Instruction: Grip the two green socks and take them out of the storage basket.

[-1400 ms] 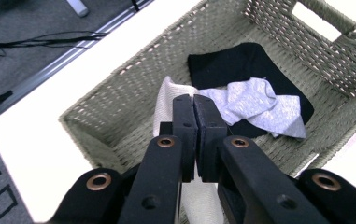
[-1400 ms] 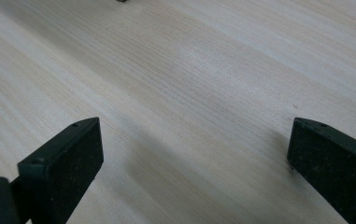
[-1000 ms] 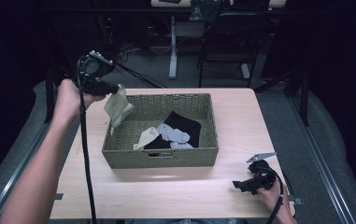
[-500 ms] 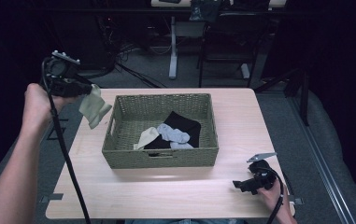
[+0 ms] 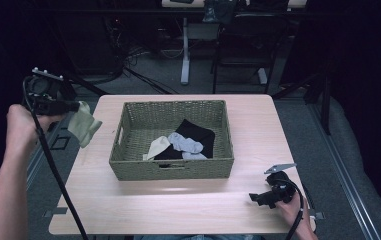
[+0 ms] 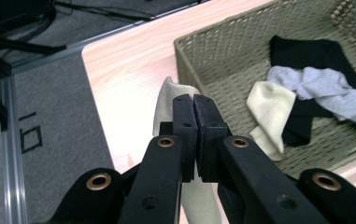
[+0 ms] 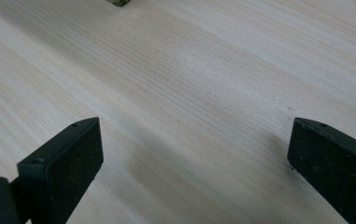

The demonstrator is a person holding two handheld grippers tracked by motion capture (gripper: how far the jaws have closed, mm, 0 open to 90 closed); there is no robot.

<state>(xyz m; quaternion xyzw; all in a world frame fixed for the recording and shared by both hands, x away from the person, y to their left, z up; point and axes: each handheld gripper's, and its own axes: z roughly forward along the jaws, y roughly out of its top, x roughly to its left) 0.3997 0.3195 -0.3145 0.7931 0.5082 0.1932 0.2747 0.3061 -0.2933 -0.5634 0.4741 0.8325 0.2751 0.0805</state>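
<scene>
From the high view, the left gripper [image 5: 70, 106] holds a pale green cloth sock [image 5: 83, 125] over the light wooden bench [image 5: 178, 210], beside the woven olive basket [image 5: 173, 167]. In the left gripper view its fingers [image 6: 185, 116] are clamped on the sock; next, I judge, comes lowering it onto bare bench and letting go. In the right gripper view the right gripper [image 7: 194, 154] rests with fingers wide apart, holding nothing.

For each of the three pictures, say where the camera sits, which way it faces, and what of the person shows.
High view: above the person's side, facing forward and down on the woven olive basket; both forearms show.
Left gripper view: rides the left gripper, shut on a pale green sock; shares the basket.
Right gripper view: rides the open right gripper, facing bare wooden table.
</scene>
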